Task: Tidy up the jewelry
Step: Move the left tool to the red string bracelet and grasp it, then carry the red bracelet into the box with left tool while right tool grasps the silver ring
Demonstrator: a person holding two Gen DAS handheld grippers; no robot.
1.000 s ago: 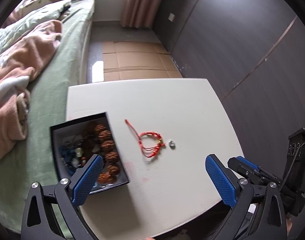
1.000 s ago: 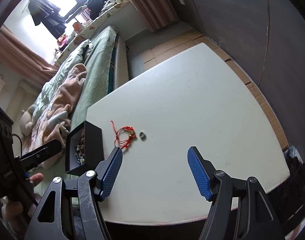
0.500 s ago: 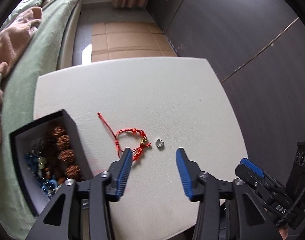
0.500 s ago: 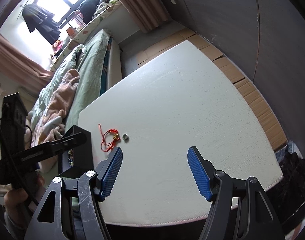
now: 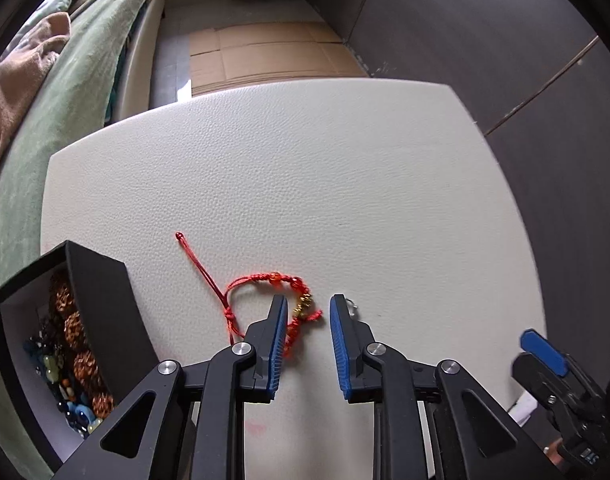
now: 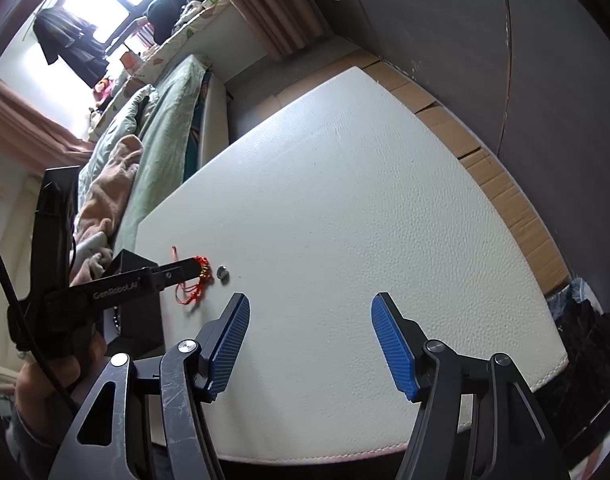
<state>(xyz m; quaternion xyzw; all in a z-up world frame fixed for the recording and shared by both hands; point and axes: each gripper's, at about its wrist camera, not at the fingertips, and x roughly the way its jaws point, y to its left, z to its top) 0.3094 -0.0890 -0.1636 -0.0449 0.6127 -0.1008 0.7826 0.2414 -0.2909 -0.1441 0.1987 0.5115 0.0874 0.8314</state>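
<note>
On table | left hand-held gripper (image 5: 305,312) closing around red bracelet (image 5: 265,280) | right hand-held gripper (image 6: 309,312) released; ring (image 6: 222,271) unobstructed

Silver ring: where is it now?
On the white table, the silver ring lies just right of the red bracelet, partly hidden behind the closing left gripper.

A home bedroom: a bed (image 6: 161,120) with green bedding and a tan blanket (image 5: 17,80) lay at left, curtains (image 6: 265,12) hung by a window (image 6: 93,4), and clothes (image 6: 69,44) hung at upper left.
</note>
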